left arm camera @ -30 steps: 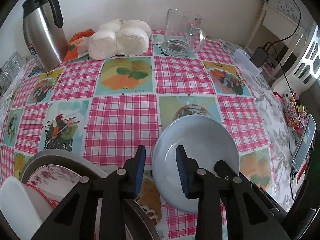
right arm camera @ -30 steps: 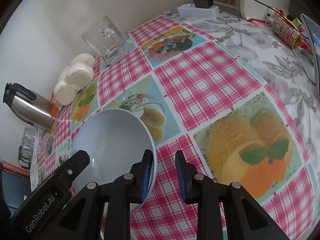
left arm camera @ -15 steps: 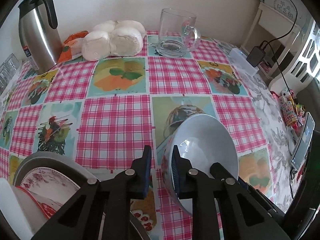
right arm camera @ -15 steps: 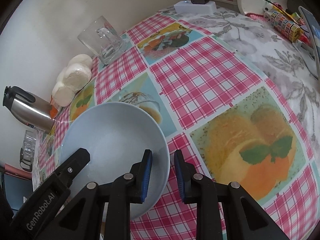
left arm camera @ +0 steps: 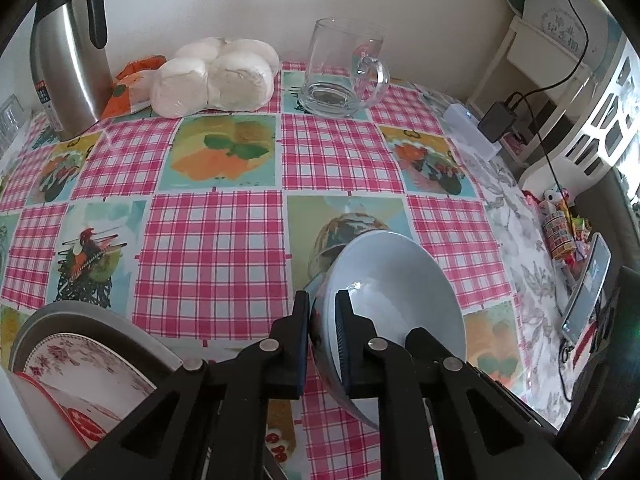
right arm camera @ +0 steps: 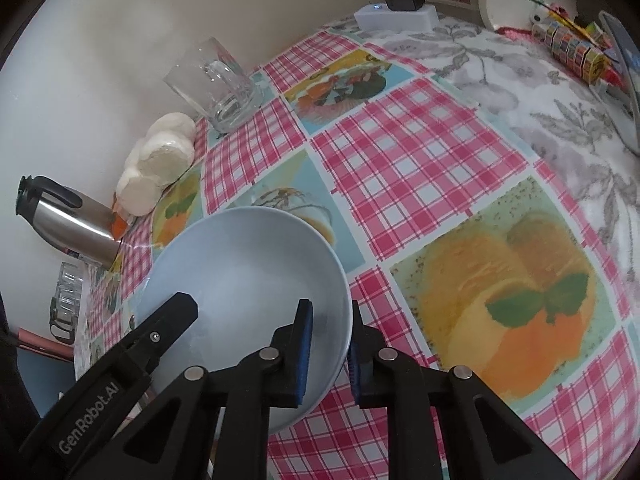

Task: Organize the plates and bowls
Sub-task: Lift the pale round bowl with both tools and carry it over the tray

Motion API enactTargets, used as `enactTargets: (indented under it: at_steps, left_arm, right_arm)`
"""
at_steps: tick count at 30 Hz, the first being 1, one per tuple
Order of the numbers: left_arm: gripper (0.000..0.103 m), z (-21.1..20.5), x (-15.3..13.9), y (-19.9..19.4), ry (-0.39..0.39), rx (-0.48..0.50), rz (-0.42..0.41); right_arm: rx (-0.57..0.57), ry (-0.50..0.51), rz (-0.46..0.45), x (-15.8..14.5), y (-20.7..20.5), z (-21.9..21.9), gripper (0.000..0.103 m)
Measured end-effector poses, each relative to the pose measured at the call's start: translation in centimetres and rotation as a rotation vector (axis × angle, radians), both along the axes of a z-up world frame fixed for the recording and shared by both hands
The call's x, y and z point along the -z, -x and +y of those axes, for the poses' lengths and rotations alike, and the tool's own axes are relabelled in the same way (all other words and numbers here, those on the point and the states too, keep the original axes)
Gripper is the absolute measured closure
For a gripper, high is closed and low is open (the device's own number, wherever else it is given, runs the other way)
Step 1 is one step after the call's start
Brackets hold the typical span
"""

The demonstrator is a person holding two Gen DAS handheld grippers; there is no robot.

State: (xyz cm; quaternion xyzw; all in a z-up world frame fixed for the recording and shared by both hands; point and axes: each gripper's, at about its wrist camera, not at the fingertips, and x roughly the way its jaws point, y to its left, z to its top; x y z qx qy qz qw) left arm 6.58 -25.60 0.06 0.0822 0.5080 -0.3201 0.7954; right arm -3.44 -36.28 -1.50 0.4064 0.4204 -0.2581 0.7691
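Between the two pairs of tongs, a pale blue bowl [left arm camera: 396, 304] is held tilted above the checked tablecloth [left arm camera: 208, 248]. The left gripper [left arm camera: 322, 334] has just closed to a narrow gap, its two blue-lined fingers clamped on the bowl's left rim, one pad outside the wall and one inside. The right gripper [right arm camera: 330, 354] has likewise just closed and pinches the opposite rim, the bowl wall passing between its pads. In the right wrist view the bowl [right arm camera: 244, 292] lies to the left of the right tongs and fills the space up to the left gripper's black finger [right arm camera: 160, 332], which reaches in over the far rim.

To the left of the left tongs, at the lower edge of the view, stands a stack of dishes: a grey plate [left arm camera: 80, 316] with a floral-patterned plate [left arm camera: 88, 364] on it and a white piece with red markings [left arm camera: 60, 416] nearest the camera.

Ahead of both tongs, along the wall, stand a steel thermos jug [left arm camera: 70, 56], an orange packet [left arm camera: 128, 88], wrapped white buns [left arm camera: 216, 80] and an empty glass mug [left arm camera: 344, 68]. To the right of the left tongs, well apart, a white power strip [left arm camera: 472, 128] with a black charger [left arm camera: 498, 118] sits on grey floral cloth [left arm camera: 520, 248].
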Motion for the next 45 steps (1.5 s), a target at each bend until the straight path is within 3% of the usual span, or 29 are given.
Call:
enactTargets:
  at_steps: [11,24,45]
  left_arm:
    - [0.090,1.4,-3.8,0.1,0.080,-0.008,-0.033]
    - [0.090,5.0,-10.5,1.0,0.201,-0.021,-0.116]
    - [0.090,13.5,-15.9,0.6,0.297,-0.088,-0.159]
  right_arm:
    - [-0.016,0.095,-0.100,-5.2,0.3,0.6,0.086]
    - [-0.028,0.208,-0.212,-12.6,1.3,3.2,0.086]
    - [-0.120,0.277,-0.323,-18.7,0.2,10.5,0.085]
